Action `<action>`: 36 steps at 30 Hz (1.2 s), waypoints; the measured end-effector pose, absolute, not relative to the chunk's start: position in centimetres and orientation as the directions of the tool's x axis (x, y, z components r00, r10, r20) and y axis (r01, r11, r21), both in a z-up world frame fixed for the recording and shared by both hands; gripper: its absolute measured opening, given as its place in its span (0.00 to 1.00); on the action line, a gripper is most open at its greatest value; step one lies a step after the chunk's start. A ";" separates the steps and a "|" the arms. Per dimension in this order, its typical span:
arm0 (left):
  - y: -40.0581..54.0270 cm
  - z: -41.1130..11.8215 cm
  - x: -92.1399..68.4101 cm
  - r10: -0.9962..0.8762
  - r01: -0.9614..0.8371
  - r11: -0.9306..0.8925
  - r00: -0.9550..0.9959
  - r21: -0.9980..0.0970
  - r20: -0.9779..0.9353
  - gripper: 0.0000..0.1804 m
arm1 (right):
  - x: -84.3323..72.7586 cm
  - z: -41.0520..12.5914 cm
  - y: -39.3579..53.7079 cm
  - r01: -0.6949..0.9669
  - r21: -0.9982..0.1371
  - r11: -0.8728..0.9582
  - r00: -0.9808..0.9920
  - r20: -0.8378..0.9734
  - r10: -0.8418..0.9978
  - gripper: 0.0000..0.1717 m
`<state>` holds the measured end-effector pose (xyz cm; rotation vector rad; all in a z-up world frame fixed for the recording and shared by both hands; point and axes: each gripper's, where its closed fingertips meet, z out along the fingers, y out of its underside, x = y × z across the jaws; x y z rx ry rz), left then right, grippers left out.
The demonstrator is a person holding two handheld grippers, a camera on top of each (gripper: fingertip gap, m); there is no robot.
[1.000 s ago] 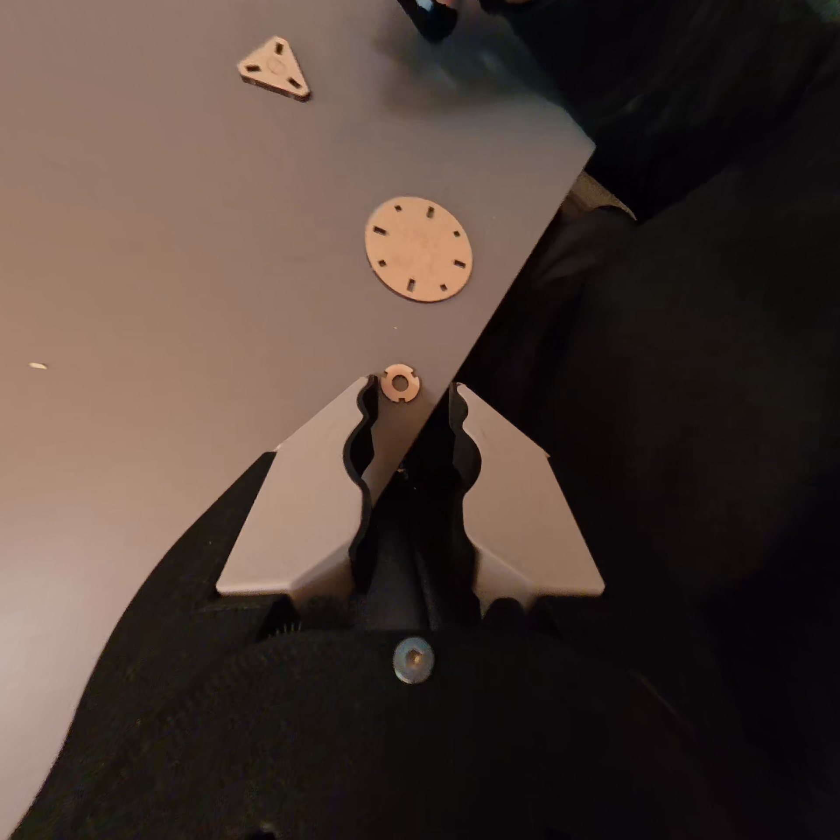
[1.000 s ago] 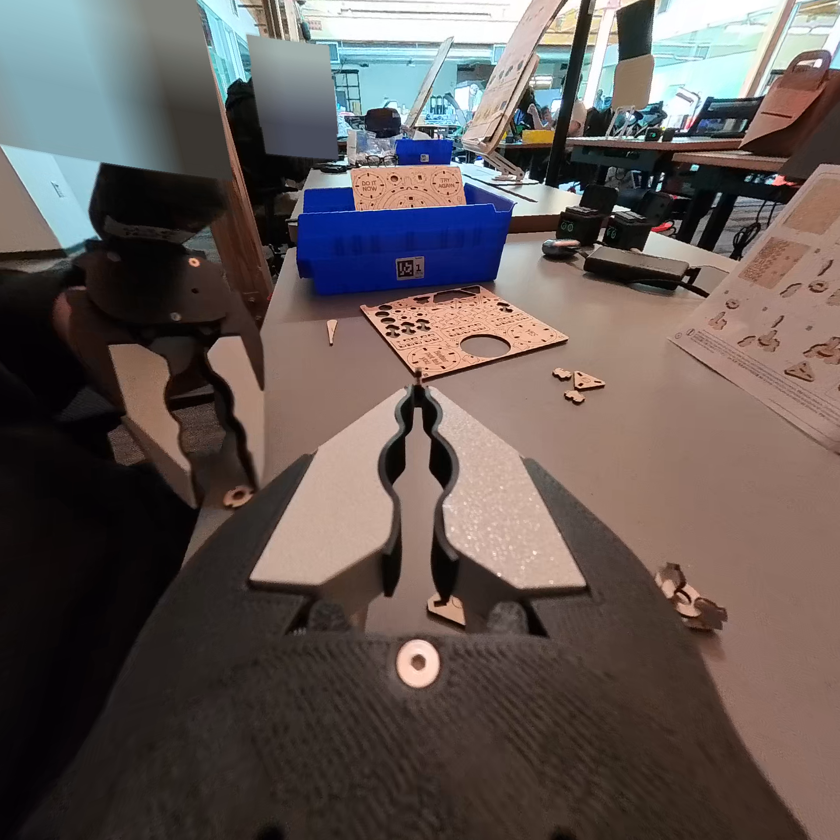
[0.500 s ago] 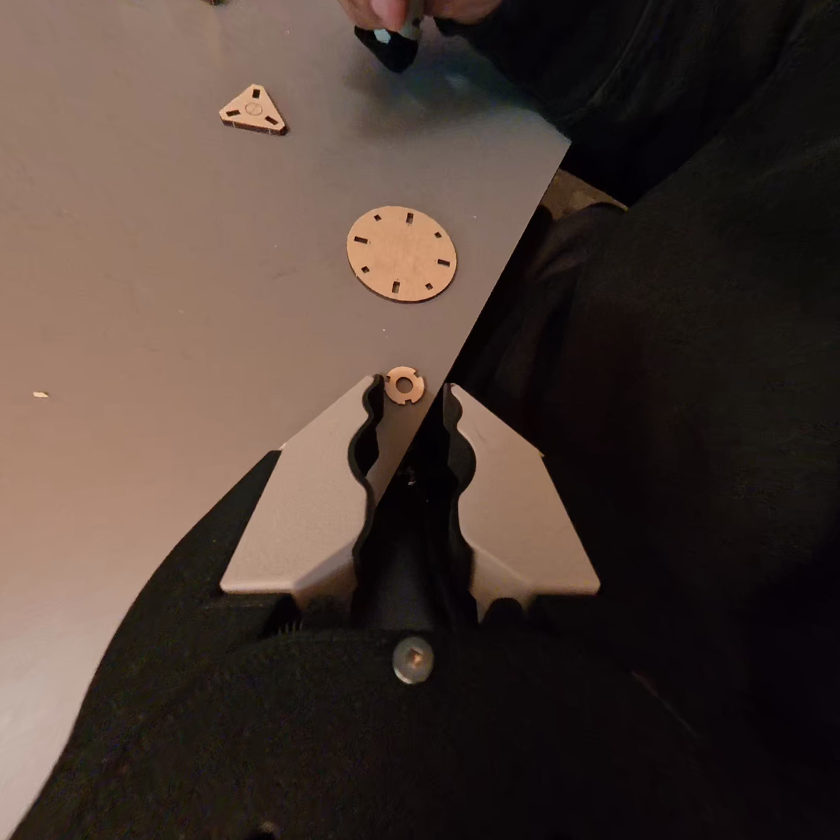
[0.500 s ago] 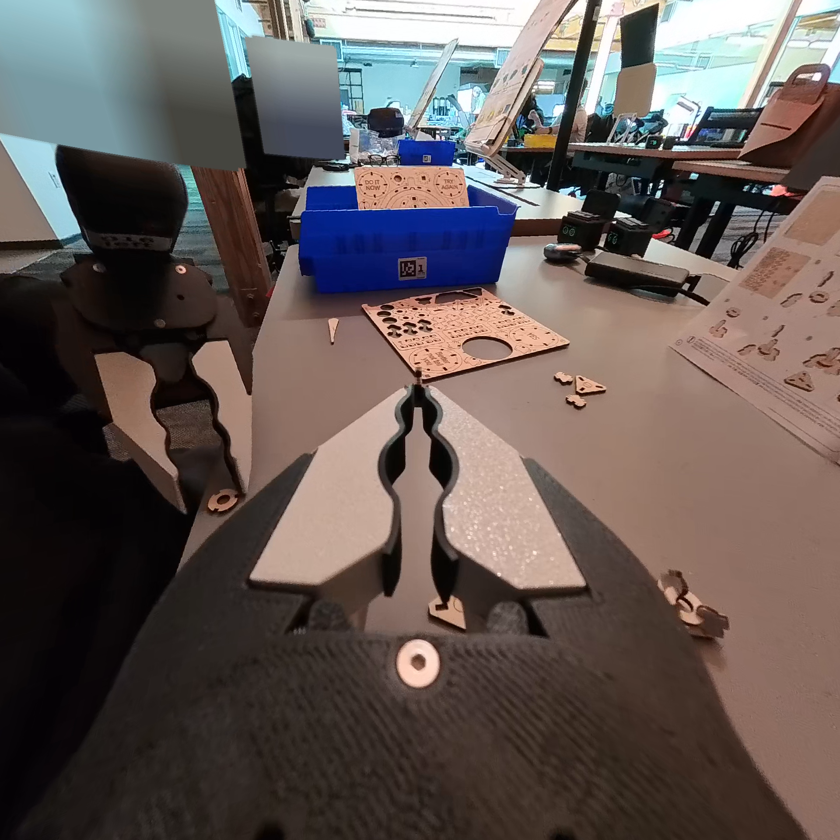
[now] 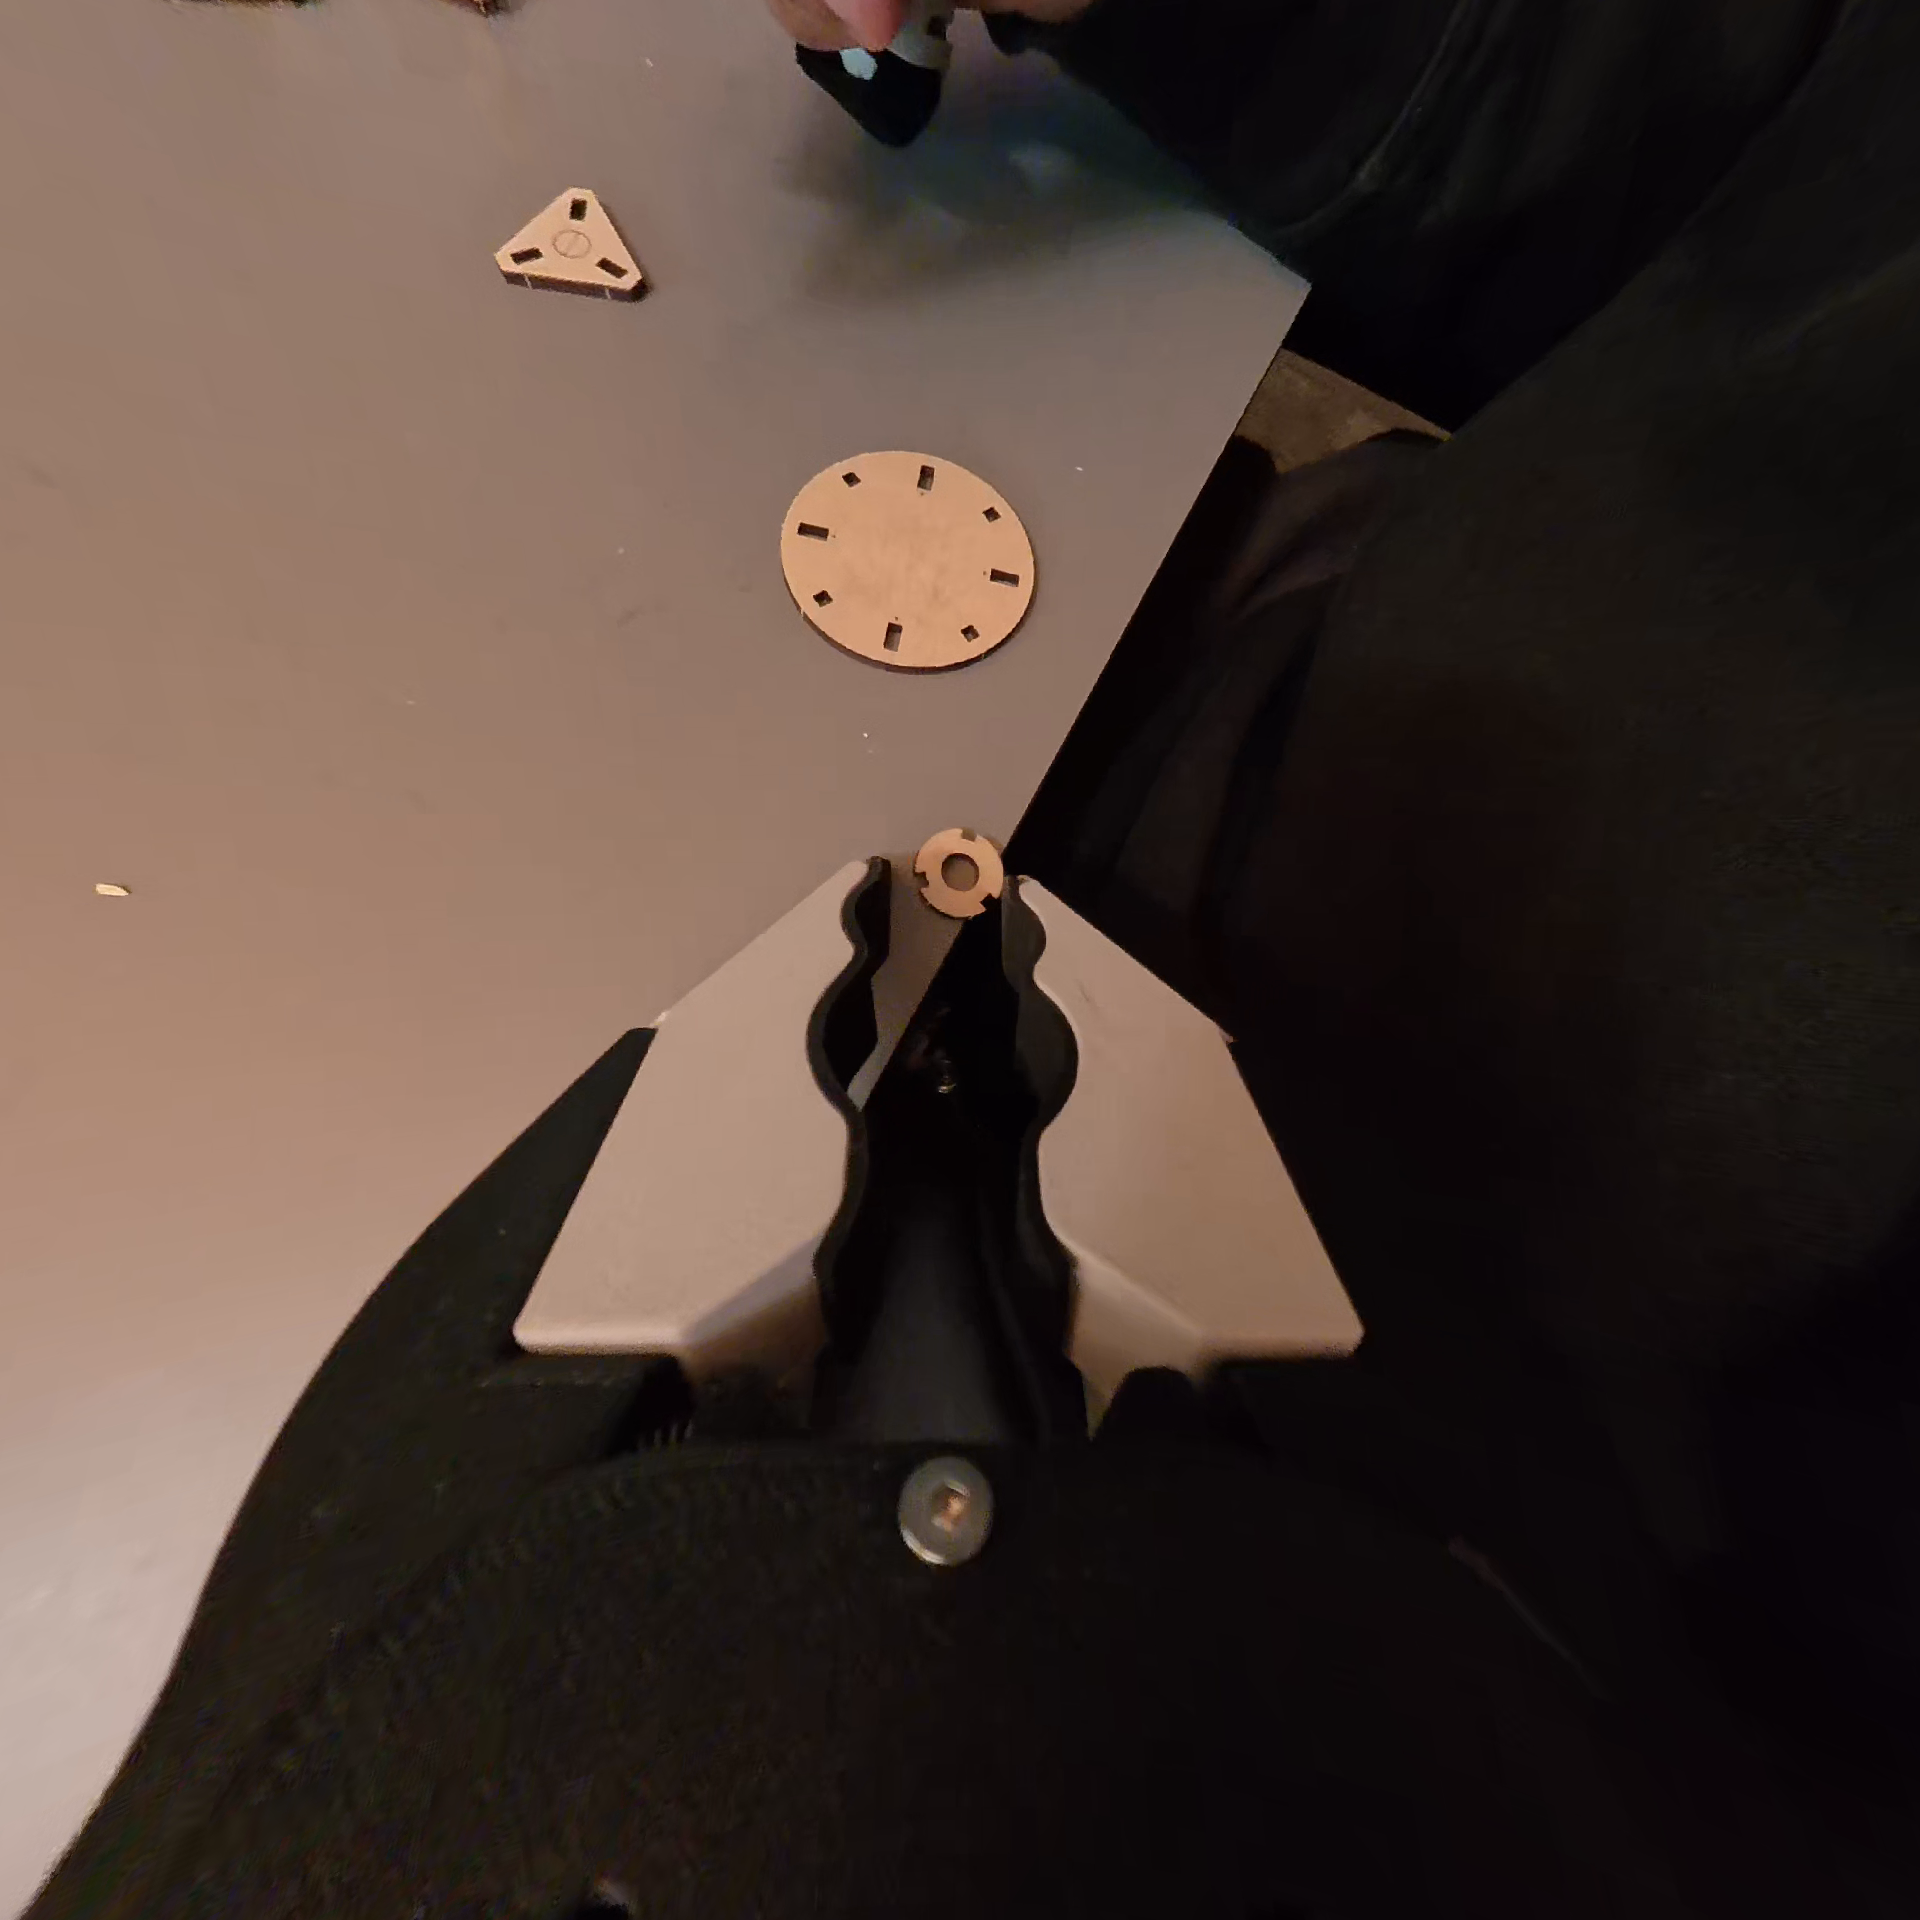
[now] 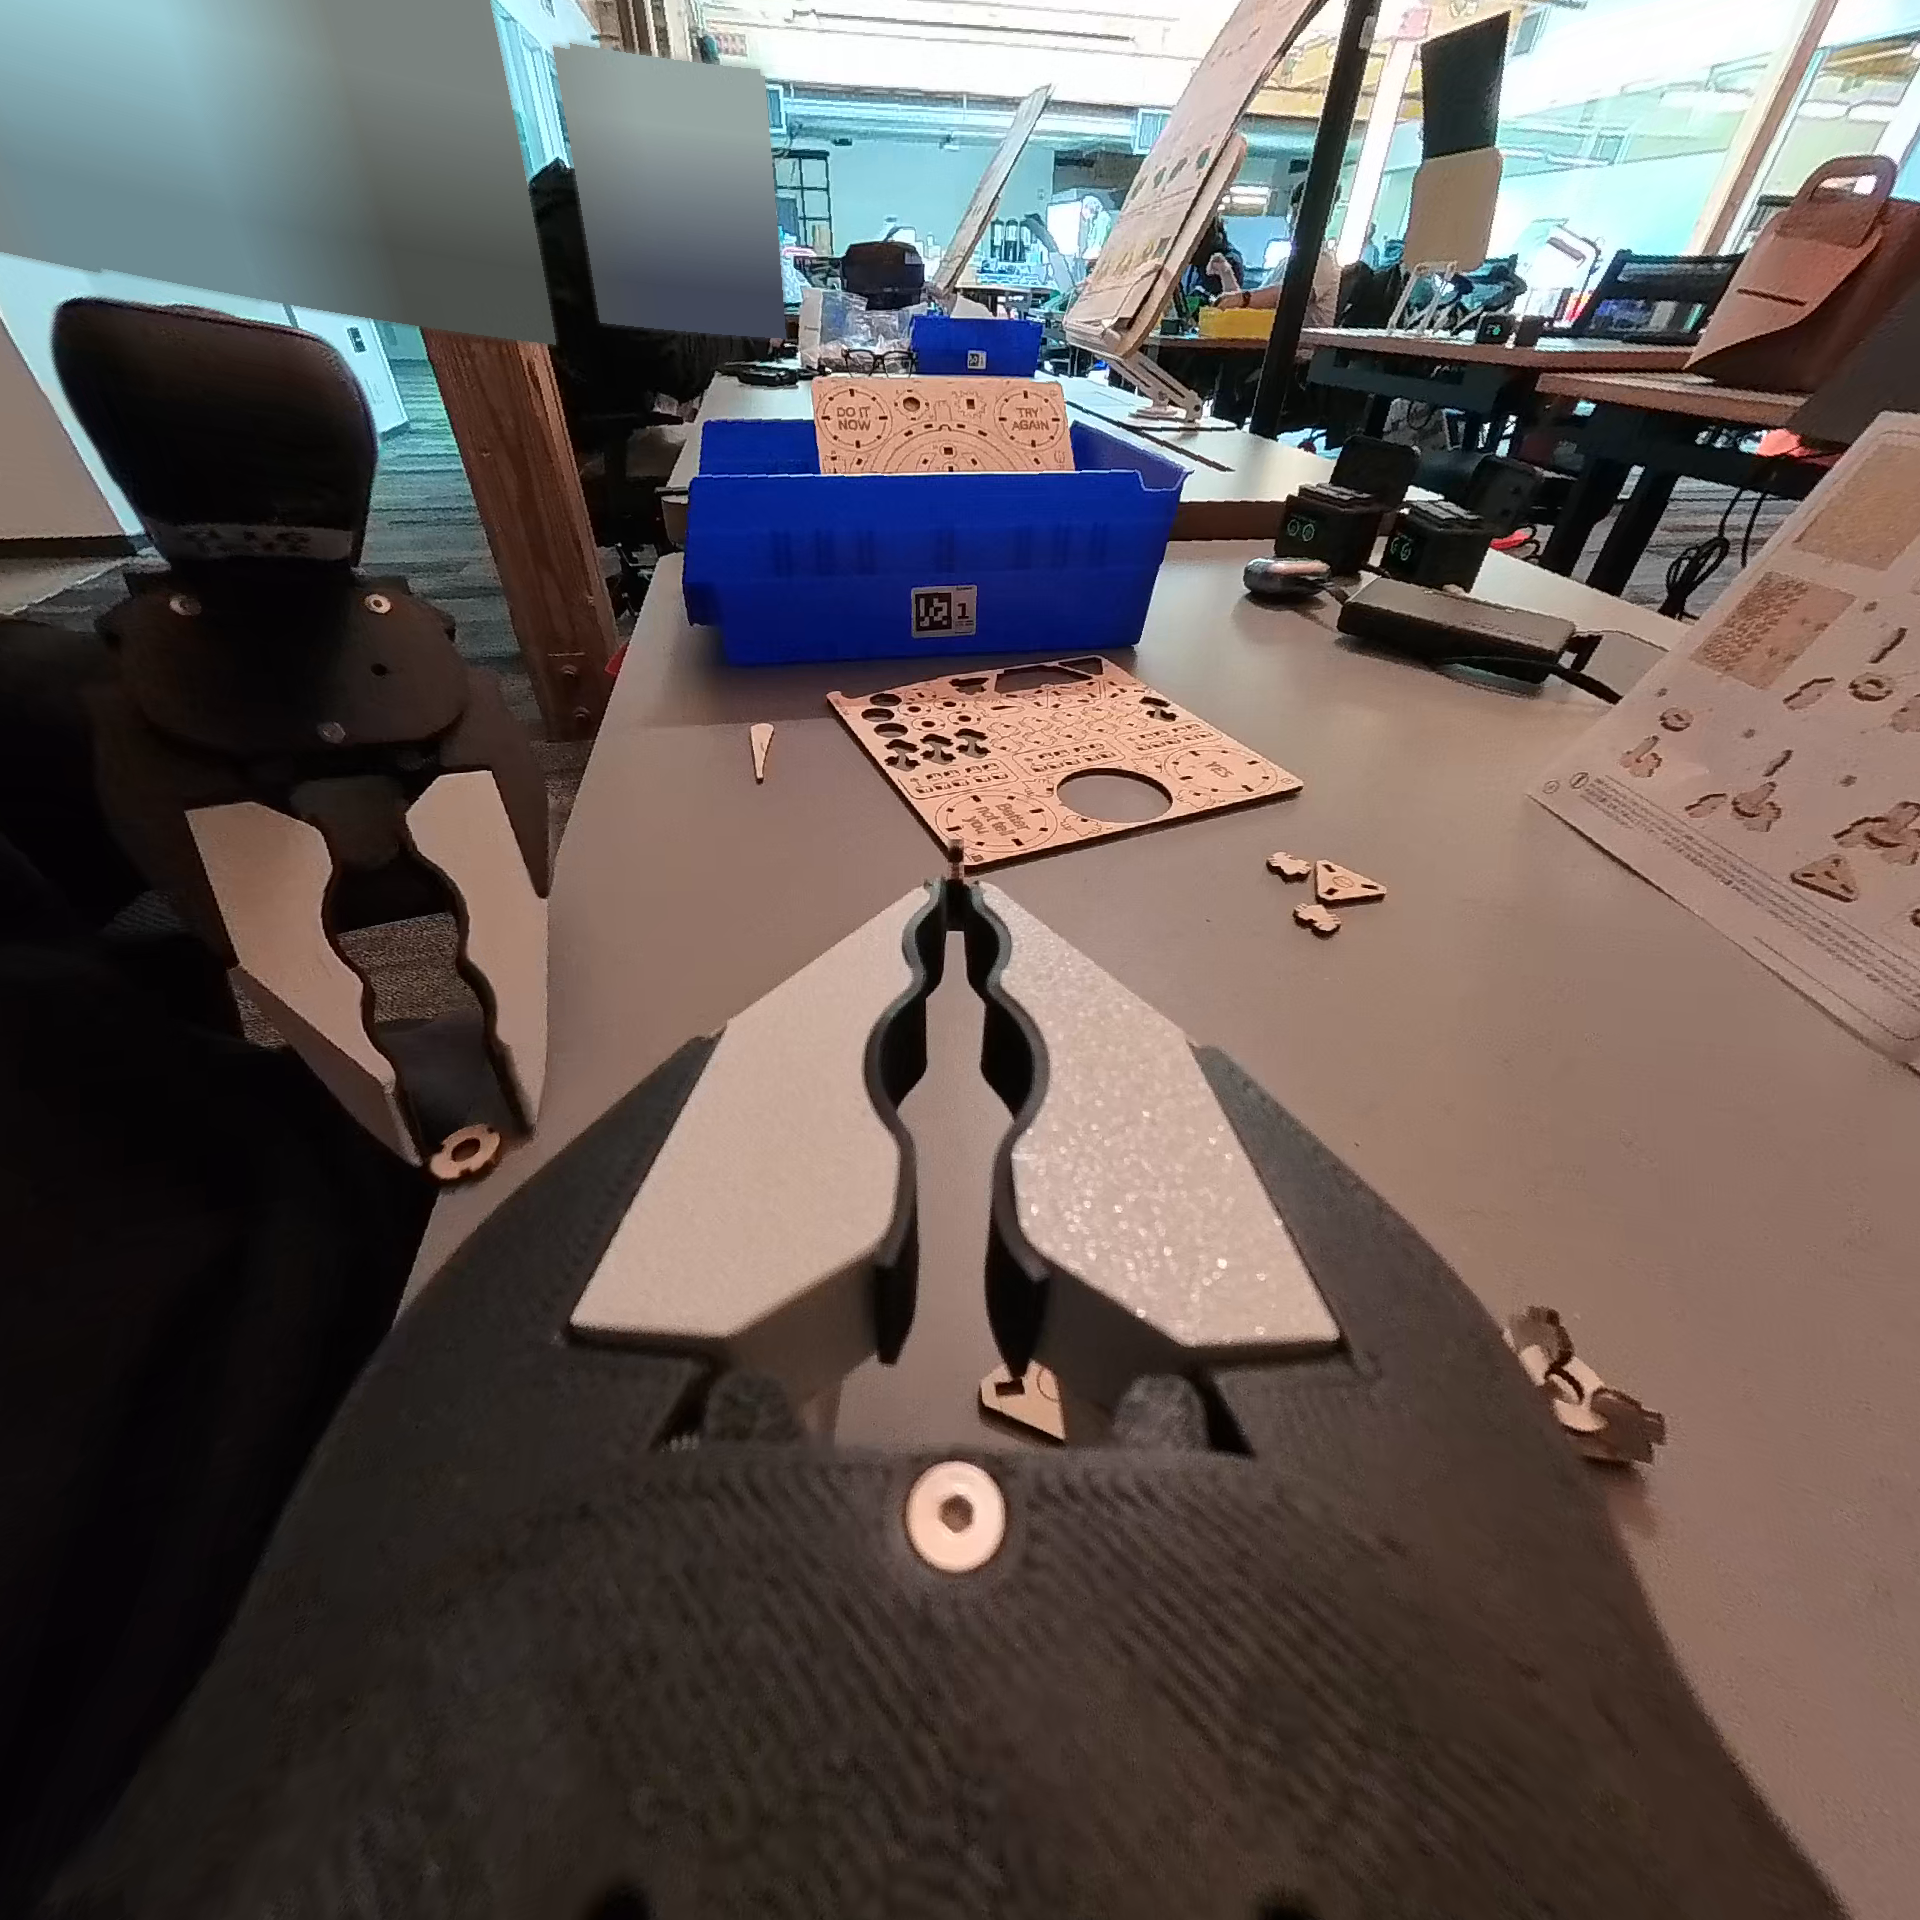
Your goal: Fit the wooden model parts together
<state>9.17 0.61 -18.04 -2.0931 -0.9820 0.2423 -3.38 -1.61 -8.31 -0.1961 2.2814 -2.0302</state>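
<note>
Ring (image 5: pixel 958 871) at table (image 5: pixel 416 727) edge, between left gripper's (image 5: pixel 943 881) parted jaws

The left wrist view is dim and warm-toned, with the area beyond the surface (image 5: pixel 312 623) edge nearly black. The right wrist view is bright, daylit from far windows behind the blue bin (image 6: pixel 925 561), with wide-angle bending at the edges and a soft foreground.

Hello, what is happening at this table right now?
A person holds two grippers over a grey table. The left gripper stands open around a small notched wooden ring at the table's edge. The right gripper is shut on a thin dark pin, near a laser-cut wooden sheet and a blue bin.
</note>
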 end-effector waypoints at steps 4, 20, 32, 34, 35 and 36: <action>0.6 -18.0 9.3 0.713 0.552 -0.392 0.688 -0.736 0.136 0.08 | -3.3 -8.3 -1.6 -0.043 -0.993 0.112 -0.988 0.026 -0.150 0.00; 0.0 -13.8 2.6 0.629 0.388 -0.279 0.765 -0.879 0.138 0.09 | 0.8 -9.4 -0.1 -0.020 -0.979 0.205 -0.891 -0.076 -0.447 0.00; 0.6 -12.7 1.6 0.502 0.432 -0.189 0.814 -0.882 0.292 0.09 | -0.2 -11.2 0.0 0.187 -0.899 0.395 -0.850 -0.350 -0.394 0.00; 0.6 -12.5 1.7 0.481 0.443 -0.168 0.817 -0.881 0.319 0.09 | -0.1 -11.1 0.0 0.246 -0.877 0.412 -0.813 -0.418 -0.404 0.00; 0.6 -12.4 1.8 0.469 0.447 -0.161 0.819 -0.880 0.330 0.09 | -0.1 -11.2 0.0 0.262 -0.868 0.422 -0.804 -0.438 -0.402 0.00; 0.6 -12.4 1.8 0.462 0.449 -0.155 0.820 -0.880 0.337 0.09 | -0.1 -11.4 0.0 0.264 -0.862 0.434 -0.800 -0.447 -0.401 0.00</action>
